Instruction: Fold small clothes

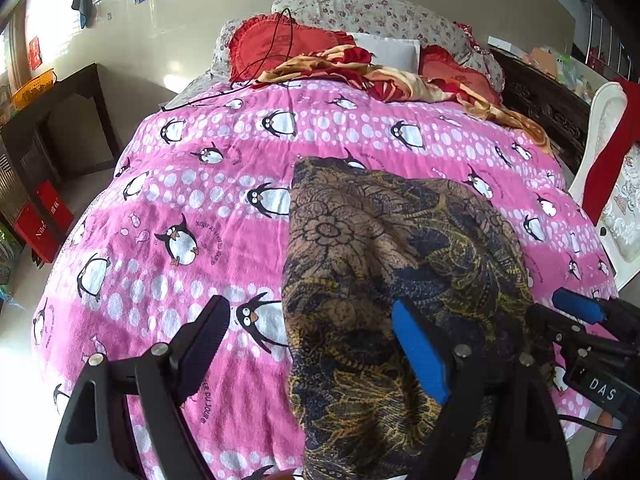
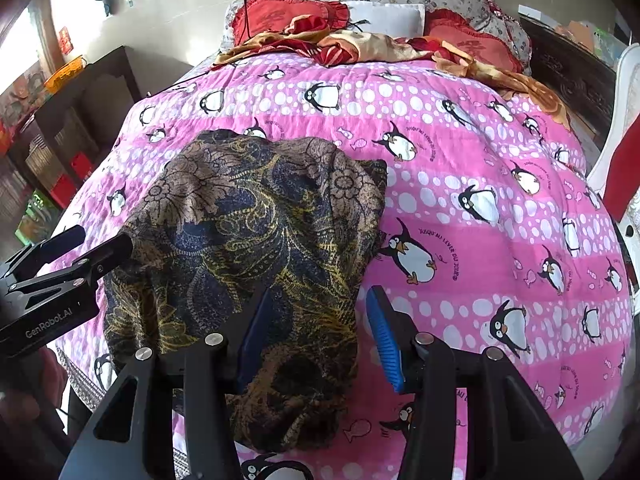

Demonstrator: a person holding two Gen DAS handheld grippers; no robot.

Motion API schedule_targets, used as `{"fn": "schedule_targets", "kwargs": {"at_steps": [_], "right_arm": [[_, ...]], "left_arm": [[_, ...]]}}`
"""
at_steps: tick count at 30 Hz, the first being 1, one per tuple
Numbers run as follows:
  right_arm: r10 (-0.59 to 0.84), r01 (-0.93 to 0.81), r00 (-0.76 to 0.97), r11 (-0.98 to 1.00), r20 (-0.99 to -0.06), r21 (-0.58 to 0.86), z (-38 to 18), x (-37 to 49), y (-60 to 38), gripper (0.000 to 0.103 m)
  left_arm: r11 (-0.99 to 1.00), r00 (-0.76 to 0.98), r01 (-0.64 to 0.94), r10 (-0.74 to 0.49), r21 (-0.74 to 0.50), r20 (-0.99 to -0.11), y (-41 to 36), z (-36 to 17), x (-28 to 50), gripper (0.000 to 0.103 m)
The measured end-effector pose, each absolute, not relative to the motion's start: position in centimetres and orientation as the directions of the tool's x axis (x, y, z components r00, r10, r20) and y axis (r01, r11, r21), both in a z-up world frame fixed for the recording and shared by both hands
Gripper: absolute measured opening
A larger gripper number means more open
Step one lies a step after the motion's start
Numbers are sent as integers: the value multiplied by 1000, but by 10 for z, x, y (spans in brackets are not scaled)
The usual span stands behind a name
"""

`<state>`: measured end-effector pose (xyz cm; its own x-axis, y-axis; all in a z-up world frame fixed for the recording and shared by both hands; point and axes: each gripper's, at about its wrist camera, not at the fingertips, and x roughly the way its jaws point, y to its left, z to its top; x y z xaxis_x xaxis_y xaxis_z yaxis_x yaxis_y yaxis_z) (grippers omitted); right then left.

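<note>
Both sets of fingers stand spread, gripping nothing: the left gripper [image 1: 316,344] straddles the left edge of the dark patterned garment [image 1: 392,264], the right gripper [image 2: 316,336] its right edge. The garment lies bunched on the near part of the pink penguin quilt [image 2: 480,152] (soft, yielding); a pinch could snag quilt too, or catch one layer only.

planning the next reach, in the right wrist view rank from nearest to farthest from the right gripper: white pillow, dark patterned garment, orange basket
1. dark patterned garment: right at the right gripper, under its left finger.
2. orange basket: far left, on the dark shelf beside the bed.
3. white pillow: at the head of the bed, top centre.
</note>
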<state>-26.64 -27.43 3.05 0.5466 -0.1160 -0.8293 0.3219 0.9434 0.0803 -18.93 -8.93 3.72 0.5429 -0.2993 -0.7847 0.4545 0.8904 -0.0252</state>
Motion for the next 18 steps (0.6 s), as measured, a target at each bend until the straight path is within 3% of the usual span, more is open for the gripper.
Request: {"fn": "schedule_targets", "kwargs": {"at_steps": [18], "right_arm": [[-111, 318, 541, 945, -834, 80, 28, -263, -270, 50]], "left_arm": [[892, 541, 452, -295, -23, -787, -89, 33, -188, 87]]}}
